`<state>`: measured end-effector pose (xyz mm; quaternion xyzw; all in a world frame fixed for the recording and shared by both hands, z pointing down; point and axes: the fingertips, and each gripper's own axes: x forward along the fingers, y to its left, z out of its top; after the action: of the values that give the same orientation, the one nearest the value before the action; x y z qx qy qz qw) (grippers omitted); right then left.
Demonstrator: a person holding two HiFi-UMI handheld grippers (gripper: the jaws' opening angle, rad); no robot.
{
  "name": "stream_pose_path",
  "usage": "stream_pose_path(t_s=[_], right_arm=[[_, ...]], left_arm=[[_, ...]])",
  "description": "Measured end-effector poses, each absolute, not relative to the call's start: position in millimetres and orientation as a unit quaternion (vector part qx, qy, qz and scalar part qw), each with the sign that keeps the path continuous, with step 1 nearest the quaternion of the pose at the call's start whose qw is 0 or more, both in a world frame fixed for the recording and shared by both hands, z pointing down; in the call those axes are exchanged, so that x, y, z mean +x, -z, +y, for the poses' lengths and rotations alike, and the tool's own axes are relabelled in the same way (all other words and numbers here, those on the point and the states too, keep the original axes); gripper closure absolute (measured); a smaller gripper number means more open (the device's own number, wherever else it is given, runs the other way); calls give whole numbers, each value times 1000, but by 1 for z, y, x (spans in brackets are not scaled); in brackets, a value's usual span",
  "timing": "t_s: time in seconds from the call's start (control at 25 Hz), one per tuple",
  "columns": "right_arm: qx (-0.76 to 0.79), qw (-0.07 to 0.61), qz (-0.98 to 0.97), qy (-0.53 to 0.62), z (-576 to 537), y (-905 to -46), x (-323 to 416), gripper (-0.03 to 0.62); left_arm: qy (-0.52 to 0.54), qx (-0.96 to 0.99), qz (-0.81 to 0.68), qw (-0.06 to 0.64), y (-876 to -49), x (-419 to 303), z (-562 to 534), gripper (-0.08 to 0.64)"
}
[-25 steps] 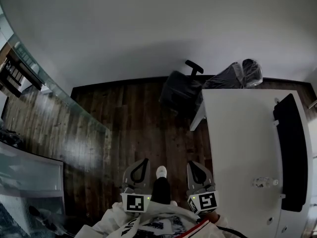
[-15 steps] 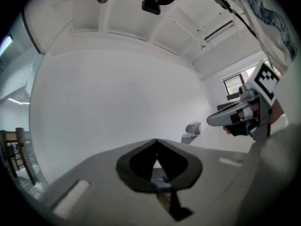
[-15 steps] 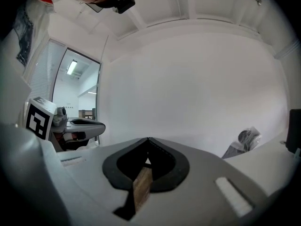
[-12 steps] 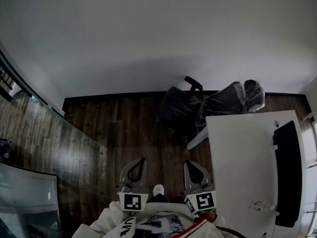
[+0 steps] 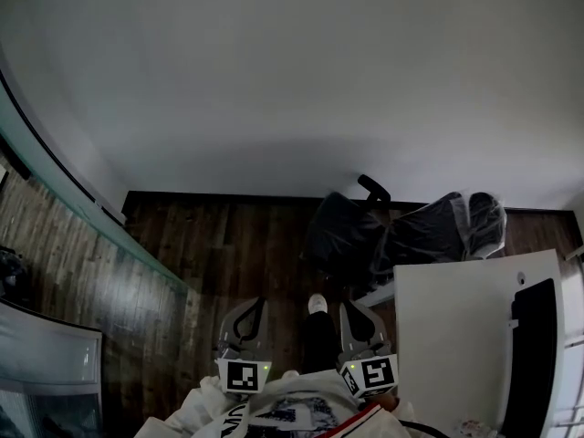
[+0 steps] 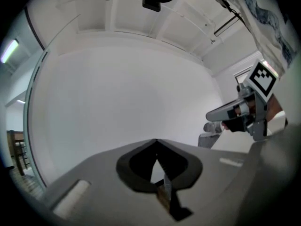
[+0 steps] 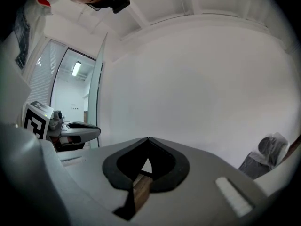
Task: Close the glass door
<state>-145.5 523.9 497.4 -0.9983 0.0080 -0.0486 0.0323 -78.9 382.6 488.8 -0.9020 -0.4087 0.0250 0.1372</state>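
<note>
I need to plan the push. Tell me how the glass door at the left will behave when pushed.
The glass door looks like one large pane with a greenish edge, so it is probably stiff and heavy, slow to start and stop. Its smooth face would likely be slippery, and hard knocks might chip it.

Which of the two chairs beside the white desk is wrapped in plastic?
The chair on the right in the head view, closest to the desk; clear plastic covers its top. The left chair is bare black.

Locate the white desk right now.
In the head view, the desk sits at lower right, beside the right tool, with chairs beyond its far corner.
</note>
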Motion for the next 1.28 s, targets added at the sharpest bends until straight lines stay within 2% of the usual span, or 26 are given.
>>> stream_pose_path(t_s=[0.4, 0.68, 0.92, 1.28], right_arm=[[-993, 84, 55, 54, 609, -519, 18, 588], [-992, 65, 102, 47, 661, -508, 123, 588], [-989, 69, 117, 54, 689, -513, 165, 588], [-973, 73, 206, 69, 646, -518, 196, 588]], left_arm=[[26, -914, -377, 144, -510, 74, 470, 558], [16, -919, -366, 144, -498, 180, 545, 558], [16, -924, -354, 146, -492, 217, 570, 558], [42, -944, -287, 157, -500, 227, 530, 558]])
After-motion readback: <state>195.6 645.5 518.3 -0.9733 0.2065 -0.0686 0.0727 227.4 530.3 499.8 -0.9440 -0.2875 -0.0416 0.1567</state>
